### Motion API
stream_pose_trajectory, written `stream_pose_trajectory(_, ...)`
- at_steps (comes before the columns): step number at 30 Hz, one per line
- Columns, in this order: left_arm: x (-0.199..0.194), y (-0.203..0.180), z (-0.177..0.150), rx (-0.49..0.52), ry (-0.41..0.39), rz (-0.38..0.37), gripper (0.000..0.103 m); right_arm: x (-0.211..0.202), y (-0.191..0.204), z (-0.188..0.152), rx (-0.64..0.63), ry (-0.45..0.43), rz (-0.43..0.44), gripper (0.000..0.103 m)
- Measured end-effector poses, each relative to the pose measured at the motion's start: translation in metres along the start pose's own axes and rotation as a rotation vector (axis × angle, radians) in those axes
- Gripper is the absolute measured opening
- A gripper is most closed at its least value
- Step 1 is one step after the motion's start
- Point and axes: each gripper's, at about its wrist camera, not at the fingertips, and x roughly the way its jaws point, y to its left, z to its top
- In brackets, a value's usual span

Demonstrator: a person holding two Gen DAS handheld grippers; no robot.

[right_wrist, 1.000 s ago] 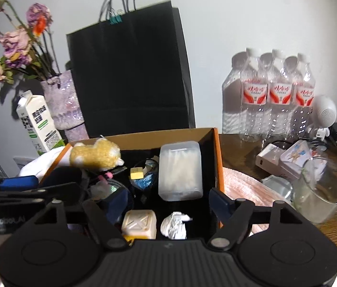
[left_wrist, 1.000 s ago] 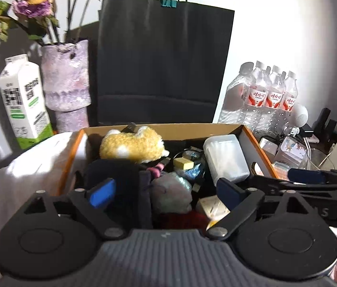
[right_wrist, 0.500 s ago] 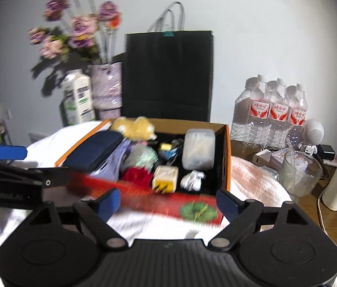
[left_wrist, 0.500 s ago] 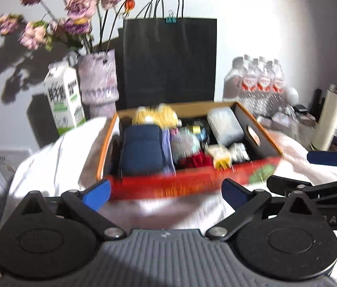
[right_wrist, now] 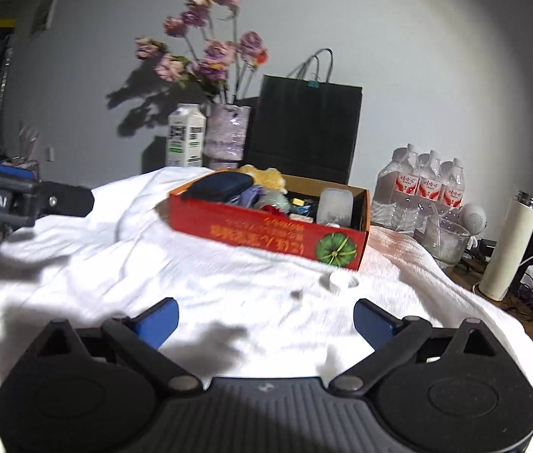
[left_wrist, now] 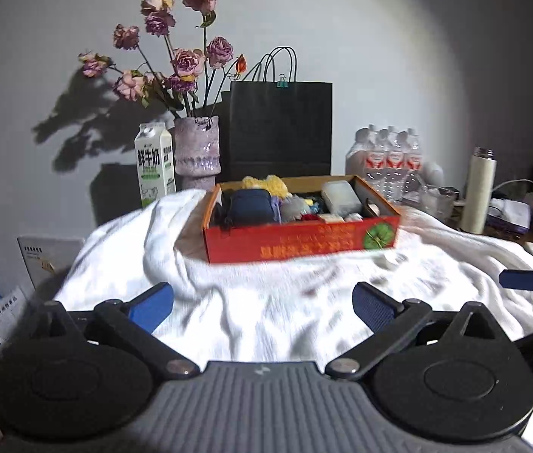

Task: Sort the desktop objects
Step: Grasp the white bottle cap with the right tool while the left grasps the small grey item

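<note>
We see the red cardboard box sitting on the rumpled white cloth, well ahead of both grippers, and it is packed full — a dark blue pouch, a yellow plush toy, a frosted plastic container and smaller bits we cannot make out. On the cloth just in front of the box's near right corner lies a small white cap. Behind the box stand a black paper bag, a purple vase of dried roses and a milk carton; to the right are a pack of water bottles, a glass cup and a white thermos.

Our left gripper has its blue-padded fingers spread wide with only cloth showing between them. Our right gripper is opening — its fingers already stand far apart, and nothing is between them either.
</note>
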Motion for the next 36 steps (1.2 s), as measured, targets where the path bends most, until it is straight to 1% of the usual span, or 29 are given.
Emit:
stream_pose_trajectory(2,-0.014,-0.001,-0.022,-0.041,-0.023,0.015,0.103,-0.018,0.004,-0.015,0.019,-0.008,0.006,0.100)
stream_pose_trajectory(3,-0.019,-0.004,-0.033,-0.040,-0.027,0.013,0.103,-0.025,0.004,-0.022,0.031,-0.008,0.005,0.100)
stream_pose_trajectory(5,-0.022,-0.010,-0.050,-0.009,-0.005,0.013,0.103,-0.037,0.005,-0.037,0.058,-0.013,0.001,0.100)
stream_pose_trajectory(7,-0.020,-0.016,-0.060,0.017,0.013,0.003,0.103,-0.046,0.006,-0.047,0.058,-0.015,-0.005,0.100)
stream_pose_trajectory(9,-0.013,-0.021,-0.063,0.027,0.034,-0.010,0.103,-0.050,0.007,-0.053,0.036,-0.024,-0.016,0.100)
stream_pose_trajectory(11,-0.007,-0.024,-0.064,0.014,0.049,-0.024,0.103,-0.050,0.008,-0.055,0.017,-0.027,-0.036,0.100)
stream_pose_trajectory(13,-0.003,-0.027,-0.067,0.009,0.063,-0.038,0.103,-0.048,0.005,-0.054,0.029,-0.033,-0.051,0.100)
stream_pose_trajectory(17,0.002,-0.038,-0.070,0.032,0.076,-0.069,0.103,-0.042,-0.008,-0.056,0.106,-0.029,-0.078,0.100)
stream_pose_trajectory(19,0.009,-0.044,-0.069,0.049,0.082,-0.100,0.103,-0.036,-0.020,-0.059,0.156,-0.019,-0.089,0.098)
stream_pose_trajectory(21,0.020,-0.051,-0.065,0.061,0.087,-0.130,0.103,-0.030,-0.034,-0.060,0.213,-0.001,-0.092,0.093)
stream_pose_trajectory(23,0.035,-0.059,-0.057,0.078,0.089,-0.168,0.102,-0.023,-0.049,-0.058,0.264,-0.006,-0.084,0.092)
stream_pose_trajectory(24,0.045,-0.066,-0.050,0.087,0.088,-0.186,0.101,-0.018,-0.058,-0.055,0.286,-0.010,-0.079,0.092)
stream_pose_trajectory(26,0.067,-0.078,-0.034,0.094,0.086,-0.220,0.094,-0.004,-0.075,-0.043,0.316,-0.030,-0.074,0.090)
stream_pose_trajectory(28,0.099,-0.087,-0.017,0.094,0.111,-0.289,0.093,0.017,-0.094,-0.026,0.342,-0.045,-0.055,0.086)
stream_pose_trajectory(29,0.120,-0.092,-0.011,0.089,0.135,-0.321,0.093,0.031,-0.104,-0.016,0.357,-0.043,-0.045,0.085)
stream_pose_trajectory(32,0.177,-0.108,-0.004,0.093,0.222,-0.355,0.086,0.085,-0.127,0.011,0.362,-0.004,-0.022,0.082)
stream_pose_trajectory(33,0.191,-0.112,-0.004,0.092,0.240,-0.349,0.083,0.107,-0.131,0.018,0.351,0.022,-0.009,0.081)
stream_pose_trajectory(35,0.215,-0.119,-0.003,0.101,0.265,-0.338,0.078,0.150,-0.141,0.025,0.351,0.084,0.009,0.075)
stream_pose_trajectory(36,0.223,-0.122,-0.003,0.094,0.270,-0.337,0.072,0.169,-0.145,0.027,0.345,0.123,0.009,0.071)
